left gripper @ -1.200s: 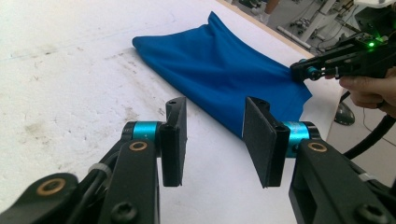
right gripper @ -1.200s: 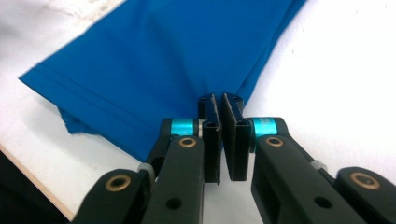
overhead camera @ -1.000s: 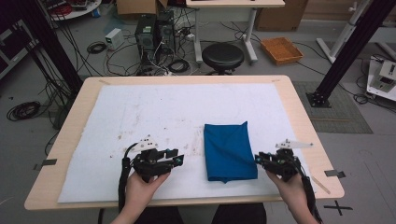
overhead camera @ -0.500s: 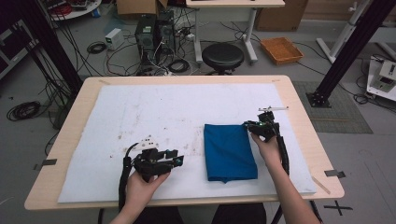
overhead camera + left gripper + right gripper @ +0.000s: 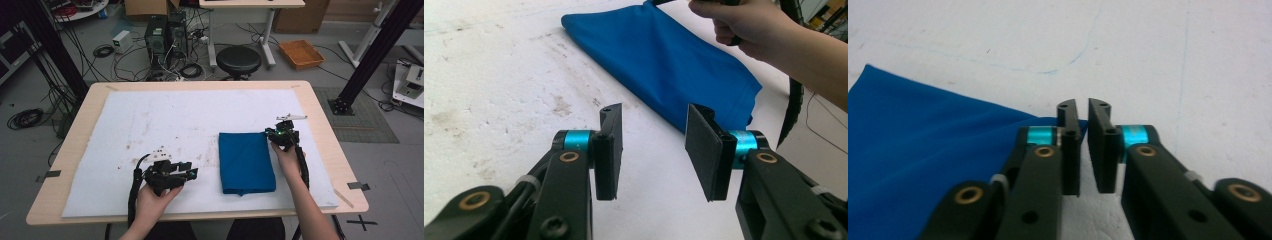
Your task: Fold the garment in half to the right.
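Note:
A folded blue cloth [image 5: 246, 162] [image 5: 664, 55] [image 5: 913, 150] lies flat on the white mat [image 5: 175, 115], right of centre. My right gripper [image 5: 273, 134] [image 5: 1081, 107] sits at the cloth's far right corner. Its jaws have just been closing and stand almost together, with a slim gap between the pads and the tip of that corner between them. My left gripper [image 5: 192, 172] [image 5: 654, 145] rests low over the mat to the left of the cloth. It is open with nothing between its pads [image 5: 704, 150], and it points toward the cloth's near edge.
The mat is stained with brown specks [image 5: 135, 145] left of the cloth. The wooden table [image 5: 320, 115] shows as a rim around the mat. Beyond the far edge stand a black stool [image 5: 238, 60], computer cases [image 5: 165, 35] and loose floor cables.
My right gripper has moved from the cloth's near right corner up along its right edge to the far right corner, and its jaws have narrowed. The left gripper has stayed put.

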Demonstrator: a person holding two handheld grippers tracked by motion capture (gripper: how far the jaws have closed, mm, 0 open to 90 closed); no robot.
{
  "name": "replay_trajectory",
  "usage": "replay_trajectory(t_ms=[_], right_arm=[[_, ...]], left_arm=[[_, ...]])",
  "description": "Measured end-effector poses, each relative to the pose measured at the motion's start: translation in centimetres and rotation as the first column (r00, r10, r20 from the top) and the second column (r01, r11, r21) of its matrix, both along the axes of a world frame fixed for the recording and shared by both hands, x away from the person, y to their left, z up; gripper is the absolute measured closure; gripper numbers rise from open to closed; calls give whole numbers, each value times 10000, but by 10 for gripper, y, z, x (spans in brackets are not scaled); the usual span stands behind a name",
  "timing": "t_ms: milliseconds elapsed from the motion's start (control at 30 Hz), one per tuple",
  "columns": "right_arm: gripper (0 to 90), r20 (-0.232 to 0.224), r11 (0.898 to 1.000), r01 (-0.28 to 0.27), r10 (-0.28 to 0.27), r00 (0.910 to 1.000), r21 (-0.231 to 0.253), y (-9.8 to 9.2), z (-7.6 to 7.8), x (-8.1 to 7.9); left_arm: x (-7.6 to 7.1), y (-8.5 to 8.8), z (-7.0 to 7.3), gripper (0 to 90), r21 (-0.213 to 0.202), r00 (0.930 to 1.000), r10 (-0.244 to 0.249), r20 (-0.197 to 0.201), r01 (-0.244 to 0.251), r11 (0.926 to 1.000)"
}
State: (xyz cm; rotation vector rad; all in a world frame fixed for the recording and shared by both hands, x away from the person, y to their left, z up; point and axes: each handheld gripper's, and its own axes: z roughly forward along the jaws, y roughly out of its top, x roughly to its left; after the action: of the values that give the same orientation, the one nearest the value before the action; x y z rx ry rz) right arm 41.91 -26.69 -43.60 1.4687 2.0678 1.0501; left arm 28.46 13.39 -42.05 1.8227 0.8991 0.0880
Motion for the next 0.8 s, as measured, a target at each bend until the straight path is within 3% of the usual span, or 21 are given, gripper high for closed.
replay_trajectory(t_ms=[167,233,333,433,500,633,700,800], right_arm=[[769,26,9966,182,-185,9998,797,-5,9,-7],[758,-259,9940,54,-26,9997,1091,-5,9,-12],[761,-645,9935,-102,176,9978,1130,-5,3,-15],[900,-786,9966,-117,182,9967,816,-7,-3,-16],[900,-838,9969,-30,96,9964,780,-9,-4,-17],[898,-631,9974,23,22,9980,719,-12,0,-20],[806,-133,9947,-286,300,9995,986,-10,7,-19],[757,29,9928,-872,873,9962,826,4,18,-10]], left_arm=[[1,1,-1,586,-16,10000,7,-71,-7,10000],[1,0,-2,586,38,10000,-25,-87,26,10000],[1,-2,-3,586,55,9999,-75,-145,76,10000],[0,-4,-3,585,100,9998,-127,-132,129,9999],[-1,-4,-3,585,90,9998,-151,-137,152,9998],[0,-4,-4,586,113,9998,-122,-171,124,9999],[0,-5,-4,585,148,9997,-161,-160,163,9998],[1,-7,-5,585,139,9996,-188,-220,191,9997]])
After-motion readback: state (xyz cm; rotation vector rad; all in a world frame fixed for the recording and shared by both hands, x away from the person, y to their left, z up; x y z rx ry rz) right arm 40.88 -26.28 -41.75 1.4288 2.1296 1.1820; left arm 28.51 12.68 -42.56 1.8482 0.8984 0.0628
